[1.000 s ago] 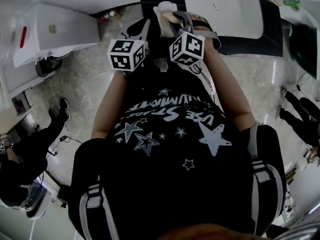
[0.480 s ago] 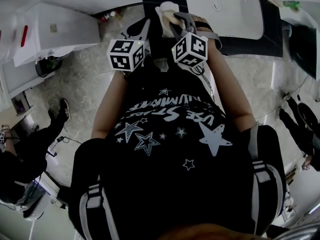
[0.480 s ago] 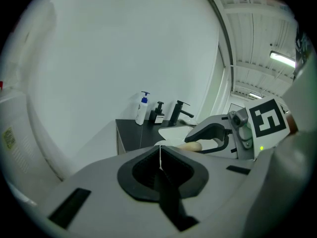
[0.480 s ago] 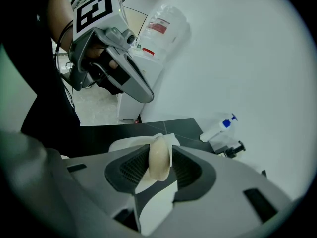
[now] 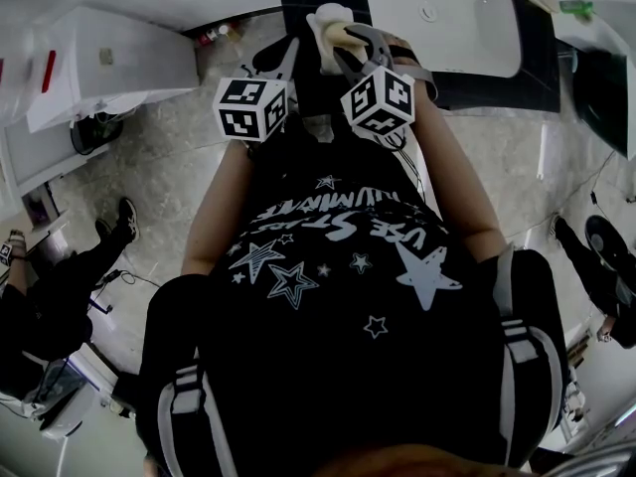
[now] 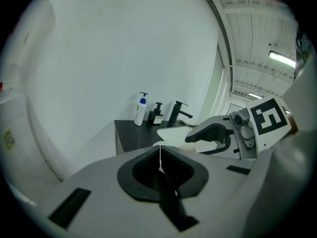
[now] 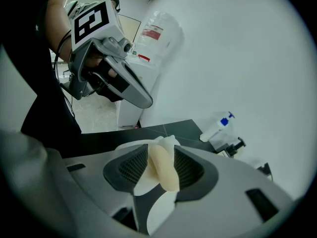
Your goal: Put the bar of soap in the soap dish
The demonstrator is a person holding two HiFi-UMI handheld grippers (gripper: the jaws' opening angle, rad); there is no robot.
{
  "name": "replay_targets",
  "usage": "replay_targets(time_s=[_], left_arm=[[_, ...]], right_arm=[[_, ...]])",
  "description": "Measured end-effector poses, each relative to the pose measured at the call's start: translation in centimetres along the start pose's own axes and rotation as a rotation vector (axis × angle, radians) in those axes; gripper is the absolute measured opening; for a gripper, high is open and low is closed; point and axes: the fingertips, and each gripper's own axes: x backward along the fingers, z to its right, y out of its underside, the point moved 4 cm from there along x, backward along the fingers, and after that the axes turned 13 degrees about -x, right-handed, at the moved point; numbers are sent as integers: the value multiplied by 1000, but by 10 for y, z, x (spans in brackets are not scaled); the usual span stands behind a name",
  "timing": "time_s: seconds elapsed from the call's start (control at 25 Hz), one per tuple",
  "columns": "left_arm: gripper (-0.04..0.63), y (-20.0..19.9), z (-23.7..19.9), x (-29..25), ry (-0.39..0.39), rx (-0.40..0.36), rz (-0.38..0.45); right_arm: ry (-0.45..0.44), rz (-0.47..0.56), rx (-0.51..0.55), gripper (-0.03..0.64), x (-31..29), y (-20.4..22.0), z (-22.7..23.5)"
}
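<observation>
As the fingers of the right gripper [image 7: 161,148] have just been opening, the bar of soap [image 7: 165,171] lies lengthwise between them, loosely flanked, directly over the soap dish [image 7: 140,181]; the left gripper [image 6: 160,150] has its fingers closed and empty.

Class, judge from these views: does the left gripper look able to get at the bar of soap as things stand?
Probably not. The bar of soap stands between the fingers of the right gripper, which have just been opening yet flank both its sides; the left gripper is shut.
</observation>
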Motion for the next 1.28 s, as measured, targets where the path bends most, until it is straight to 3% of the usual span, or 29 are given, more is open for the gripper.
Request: replay_targets(time_s=[0.36, 0.6, 0.96, 1.28], left_arm=[[17, 2, 0, 3, -11, 8, -3], [17, 3, -1, 3, -14, 8, -3], [17, 4, -1, 10, -33, 12, -13], [17, 8, 6, 2, -68, 21, -41]], right_arm=[[8, 54, -83, 152, 14, -4, 5], [5, 16, -70, 170, 29, 23, 29], [-30, -66, 109, 186, 9, 60, 30], [-53, -20, 227, 195, -13, 65, 42]])
